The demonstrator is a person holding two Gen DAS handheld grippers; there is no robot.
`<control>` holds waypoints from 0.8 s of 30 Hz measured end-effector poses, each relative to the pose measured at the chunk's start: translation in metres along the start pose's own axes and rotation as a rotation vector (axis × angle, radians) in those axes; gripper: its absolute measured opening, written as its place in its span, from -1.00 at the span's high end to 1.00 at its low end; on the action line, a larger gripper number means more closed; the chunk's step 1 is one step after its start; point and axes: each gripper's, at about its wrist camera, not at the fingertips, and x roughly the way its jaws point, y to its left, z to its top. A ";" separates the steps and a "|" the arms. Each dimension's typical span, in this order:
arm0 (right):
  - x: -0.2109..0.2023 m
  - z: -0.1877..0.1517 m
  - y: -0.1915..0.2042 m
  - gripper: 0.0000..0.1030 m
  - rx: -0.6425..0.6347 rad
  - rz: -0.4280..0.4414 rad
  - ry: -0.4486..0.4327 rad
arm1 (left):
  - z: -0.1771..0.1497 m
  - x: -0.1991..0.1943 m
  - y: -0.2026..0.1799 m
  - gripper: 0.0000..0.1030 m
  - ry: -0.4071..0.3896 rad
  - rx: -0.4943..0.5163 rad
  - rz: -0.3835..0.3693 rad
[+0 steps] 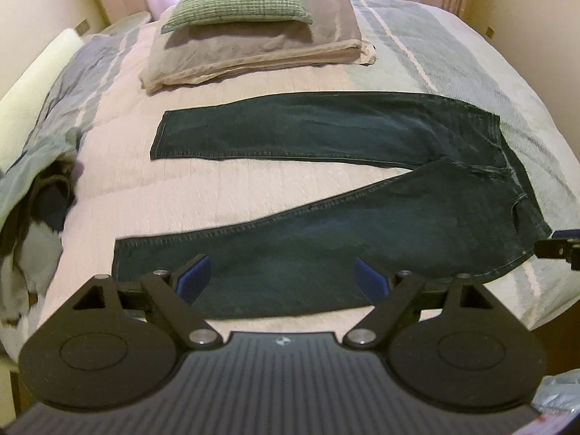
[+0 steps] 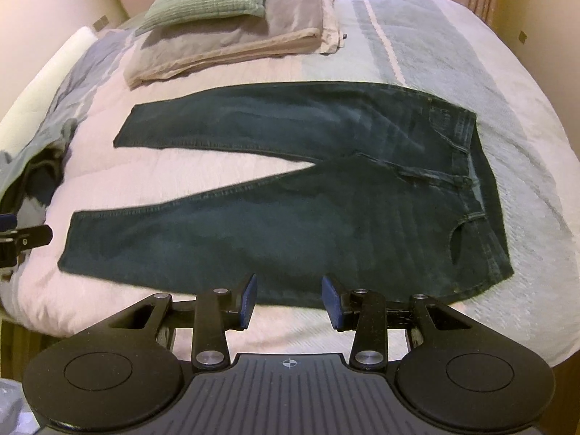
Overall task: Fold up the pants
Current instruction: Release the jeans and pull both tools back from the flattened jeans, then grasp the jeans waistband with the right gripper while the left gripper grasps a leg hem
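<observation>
While both jaws stand spread, the left hand-held gripper (image 1: 282,279) and right hand-held gripper (image 2: 289,299) hover at the pants' (image 2: 290,217) near edge; pants lie flat, legs splayed, on the bed (image 2: 525,217) below stacked pillows (image 2: 224,29).

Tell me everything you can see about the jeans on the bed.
The jeans are dark blue denim, lying flat and unfolded on the quilted bedspread. The two legs spread apart in a V toward the left, with the waistband at the right. Seams and a front pocket show. Neither gripper holds them.
</observation>
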 end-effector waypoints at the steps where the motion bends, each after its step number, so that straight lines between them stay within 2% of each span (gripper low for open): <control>1: 0.004 0.004 0.005 0.28 0.008 -0.004 -0.002 | 0.004 0.006 0.007 -0.63 0.003 0.009 -0.005; 6: 0.025 0.021 0.022 0.28 0.040 -0.035 -0.009 | 0.022 0.038 0.030 -0.64 0.021 0.066 -0.019; 11: 0.050 0.040 0.021 0.28 0.058 -0.069 0.015 | 0.044 0.074 0.039 -0.64 0.023 0.101 -0.053; 20: 0.109 0.085 -0.014 0.28 0.048 -0.128 0.066 | 0.086 0.151 0.026 -0.64 0.041 0.126 -0.112; 24: 0.140 0.107 -0.039 0.28 0.020 -0.121 0.058 | 0.111 0.193 0.010 -0.64 0.021 0.139 -0.126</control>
